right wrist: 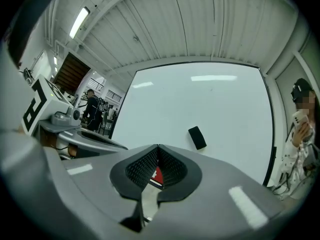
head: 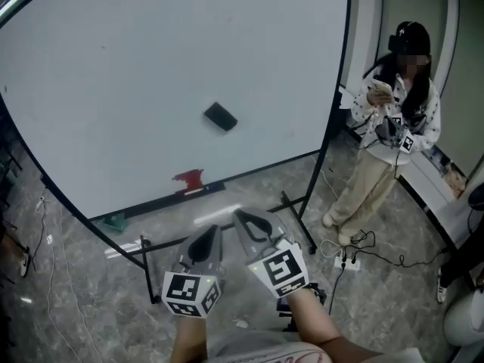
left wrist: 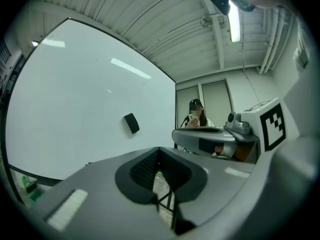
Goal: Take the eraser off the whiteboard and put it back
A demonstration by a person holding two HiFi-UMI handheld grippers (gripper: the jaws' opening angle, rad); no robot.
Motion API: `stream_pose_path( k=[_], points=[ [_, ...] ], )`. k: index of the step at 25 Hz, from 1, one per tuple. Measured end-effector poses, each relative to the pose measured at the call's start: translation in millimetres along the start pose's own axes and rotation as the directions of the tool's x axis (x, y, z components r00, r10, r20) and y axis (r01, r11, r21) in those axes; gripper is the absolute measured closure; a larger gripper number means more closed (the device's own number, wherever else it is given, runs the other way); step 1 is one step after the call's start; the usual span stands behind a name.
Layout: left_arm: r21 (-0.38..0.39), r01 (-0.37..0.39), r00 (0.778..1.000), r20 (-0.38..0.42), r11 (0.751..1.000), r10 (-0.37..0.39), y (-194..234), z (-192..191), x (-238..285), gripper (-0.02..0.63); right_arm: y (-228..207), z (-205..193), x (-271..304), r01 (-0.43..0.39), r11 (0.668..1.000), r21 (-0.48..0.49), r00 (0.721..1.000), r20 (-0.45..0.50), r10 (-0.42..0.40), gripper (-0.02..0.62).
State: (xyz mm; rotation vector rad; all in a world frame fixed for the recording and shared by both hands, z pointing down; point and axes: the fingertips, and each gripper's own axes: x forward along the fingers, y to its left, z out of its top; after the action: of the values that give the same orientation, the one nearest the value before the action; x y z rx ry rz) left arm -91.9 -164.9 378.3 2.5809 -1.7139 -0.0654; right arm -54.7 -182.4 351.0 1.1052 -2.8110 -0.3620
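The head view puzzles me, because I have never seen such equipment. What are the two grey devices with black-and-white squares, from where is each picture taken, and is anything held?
There is no robot here: a person holds two hand tools. The head view comes from a camera on that person's head, looking down at the left gripper and the right gripper. The patterned cubes are parts of them. The other two pictures come from small cameras that ride on each gripper and look along its jaws. Both pairs of jaws are closed, with nothing between them. In front stands a whiteboard. A black eraser sticks on it, untouched, and a red object lies on its bottom ledge. A second person stands at the right.
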Motion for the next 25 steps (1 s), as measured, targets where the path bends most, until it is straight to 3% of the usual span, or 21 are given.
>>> stream_pose_path(
  k=[4, 10, 15, 22, 25],
  points=[
    [-0.034, 0.0, 1.0, 0.008, 0.999, 0.0, 26.4, -1.0, 34.5, 0.606, -35.8, -5.6, 36.8, 0.023, 1.0, -0.01, 1.0, -0.02, -0.023, 0.593],
    [-0.051, -0.028, 0.999, 0.017, 0.998, 0.029, 70.4, 0.9, 97.7, 0.606, -90.0, -0.4, 103.4, 0.036, 0.996, -0.077, 0.999, 0.011, -0.035, 0.528],
    [-0.047, -0.071, 0.997, 0.039, 0.996, 0.072, 107.2, 17.1, 147.8, 0.606, -133.3, 5.0, 155.8, 0.062, 0.992, -0.109, 0.998, 0.036, -0.058, 0.422],
    [-0.044, -0.128, 0.99, 0.049, 0.991, 0.13, 135.7, 24.0, 173.8, 0.606, -147.6, 11.1, 201.1, 0.082, 0.965, -0.25, 0.997, 0.017, -0.081, 0.3],
    [-0.037, -0.137, 0.989, 0.048, 0.99, 0.139, 142.4, 25.3, 177.9, 0.606, -153.5, 11.9, 217.1, 0.114, 0.952, -0.283, 0.993, -0.001, -0.119, 0.293]
  ],
)
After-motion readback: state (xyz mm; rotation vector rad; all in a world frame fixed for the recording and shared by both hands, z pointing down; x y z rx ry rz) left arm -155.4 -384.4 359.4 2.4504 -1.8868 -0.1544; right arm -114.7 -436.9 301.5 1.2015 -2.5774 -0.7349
